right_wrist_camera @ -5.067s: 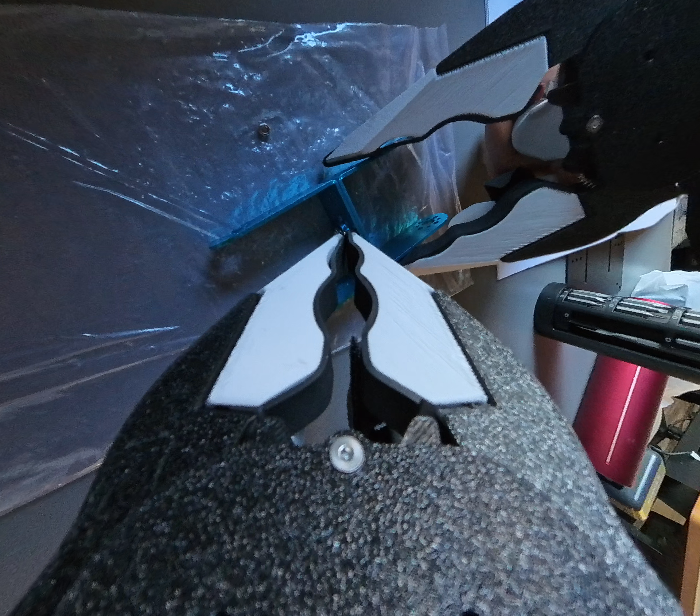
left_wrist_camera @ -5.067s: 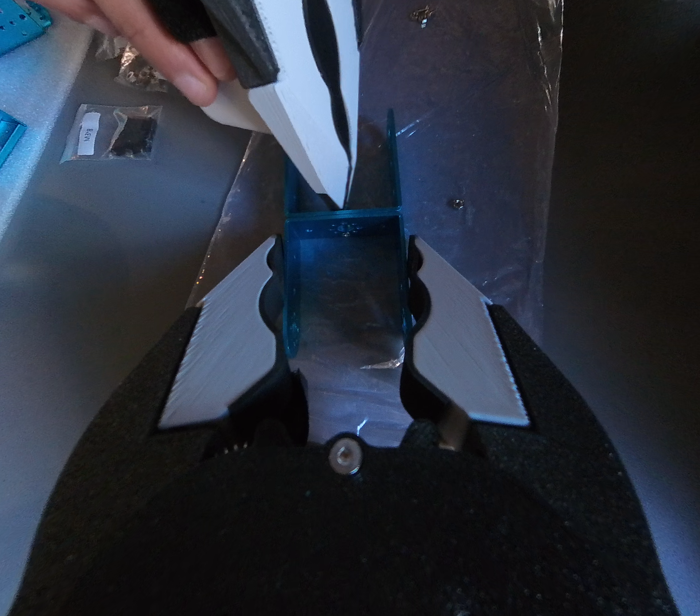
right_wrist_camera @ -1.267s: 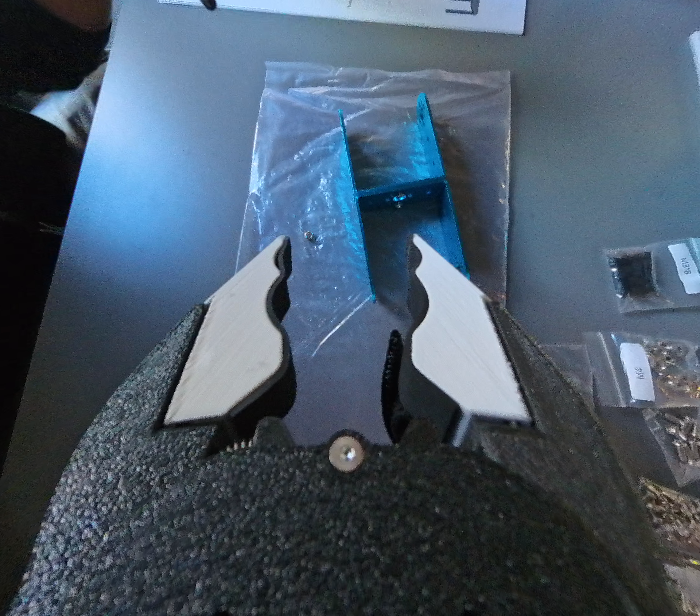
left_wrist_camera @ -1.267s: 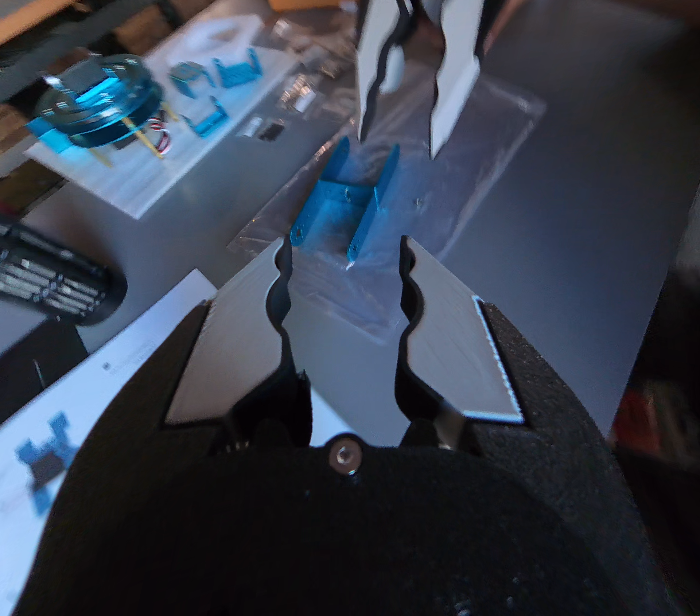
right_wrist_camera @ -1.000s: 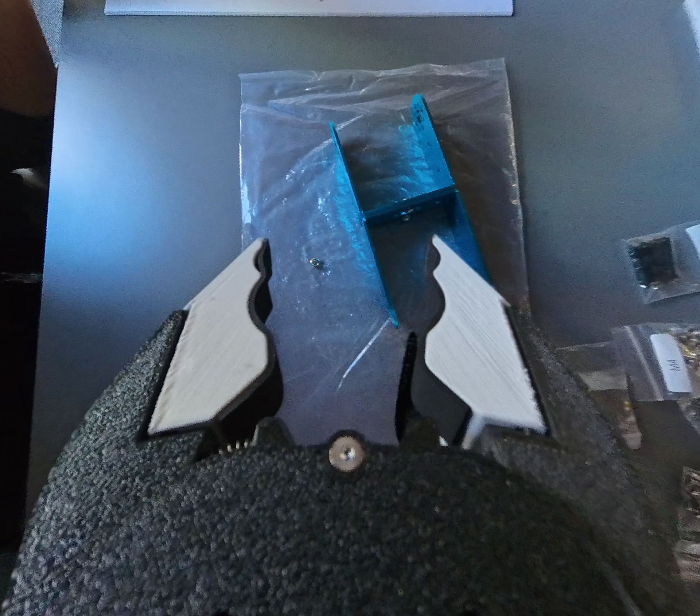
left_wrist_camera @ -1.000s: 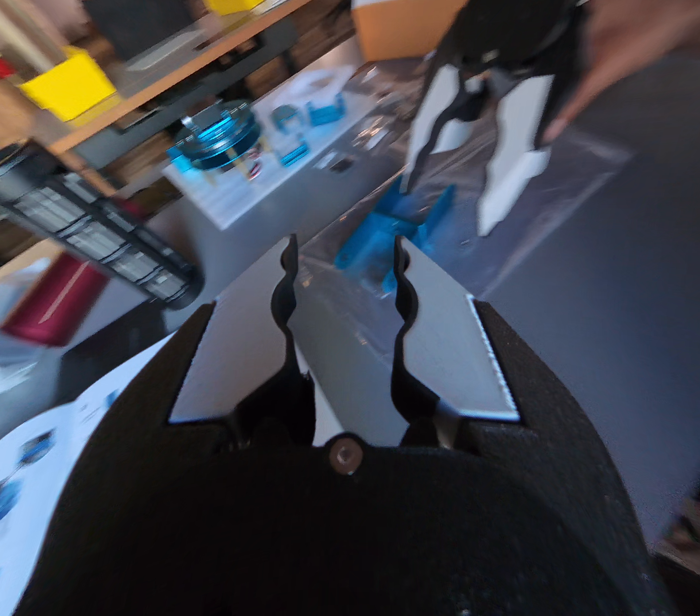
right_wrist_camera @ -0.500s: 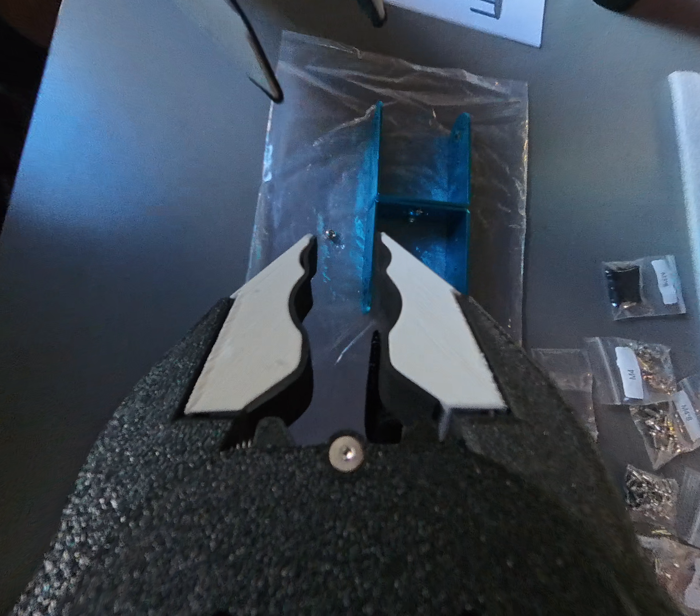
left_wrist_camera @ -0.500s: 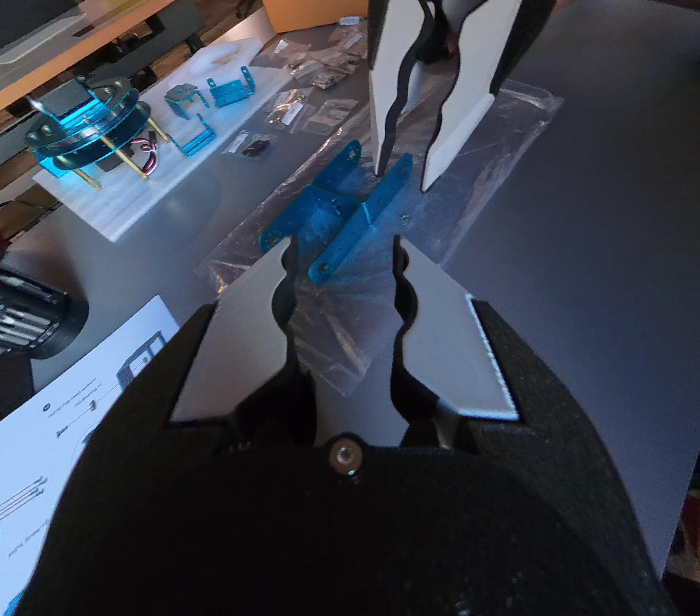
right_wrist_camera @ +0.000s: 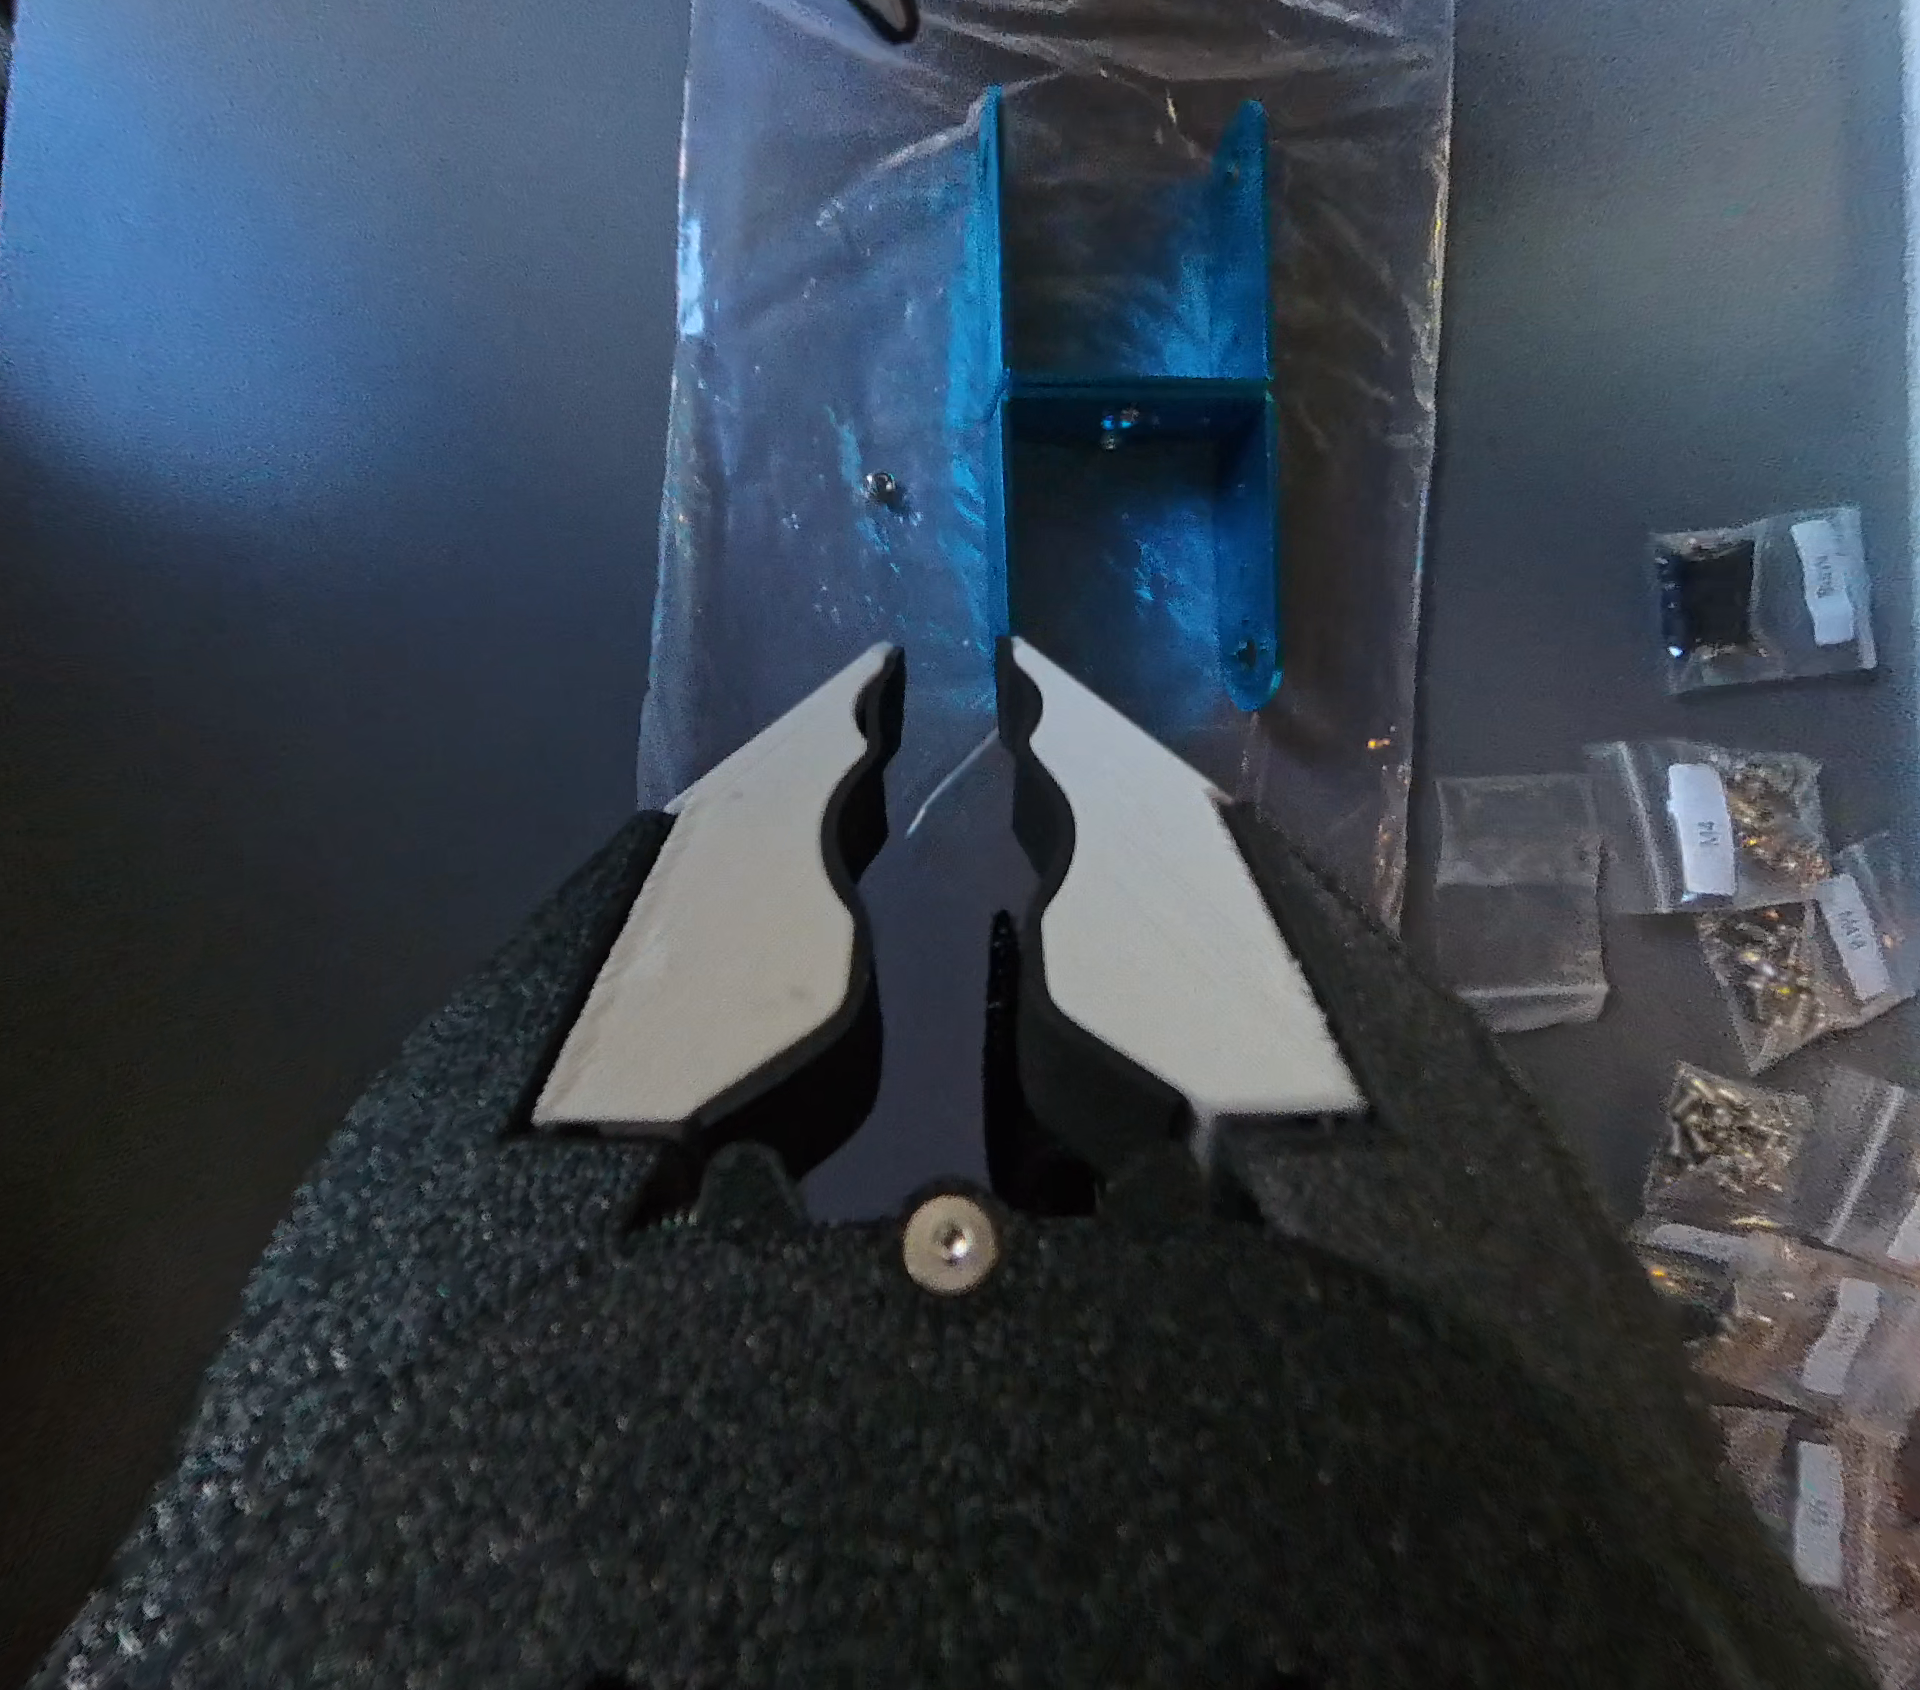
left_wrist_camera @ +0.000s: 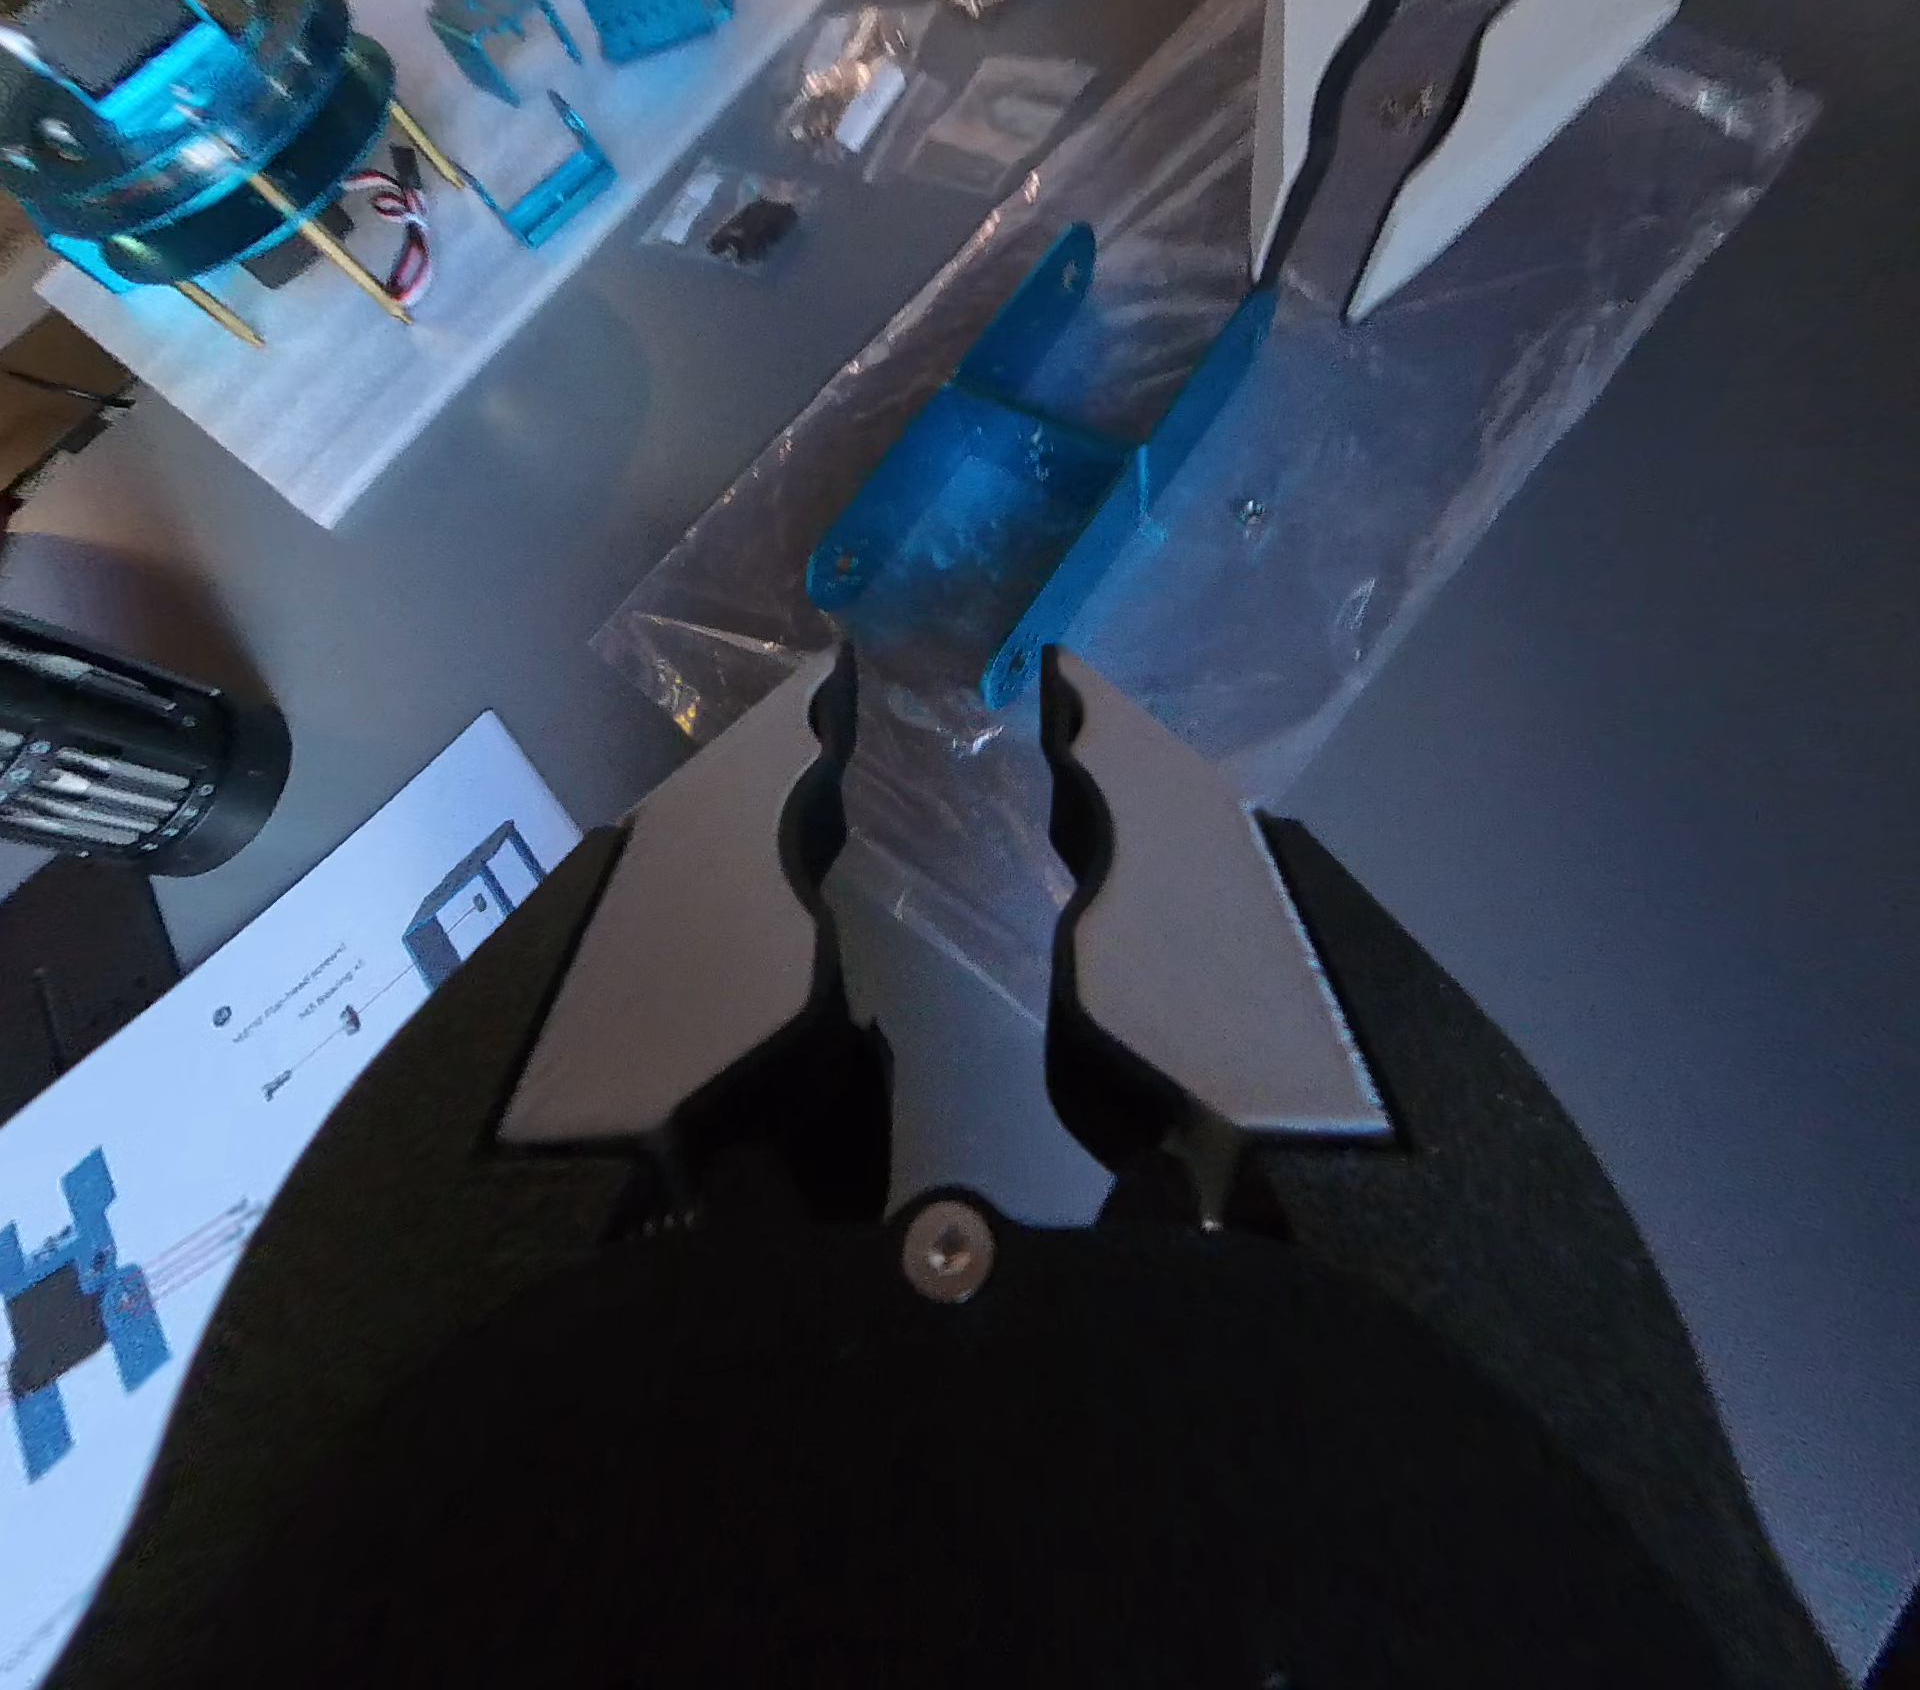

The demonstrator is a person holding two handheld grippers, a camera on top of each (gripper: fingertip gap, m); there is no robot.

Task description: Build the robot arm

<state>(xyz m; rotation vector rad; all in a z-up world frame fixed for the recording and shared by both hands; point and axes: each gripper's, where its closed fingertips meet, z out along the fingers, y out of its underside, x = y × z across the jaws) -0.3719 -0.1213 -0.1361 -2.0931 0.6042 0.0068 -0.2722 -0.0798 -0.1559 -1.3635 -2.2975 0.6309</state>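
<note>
Both tongs have closed in; right tongs [right_wrist_camera: 948, 658] and left tongs [left_wrist_camera: 945, 664] gape empty beside blue bracket [right_wrist_camera: 1132, 414].

My left gripper [left_wrist_camera: 945, 674] hangs low with its jaws parted. My right gripper [right_wrist_camera: 948, 655] points downward opposite it, jaws narrowly apart, both empty.
</note>
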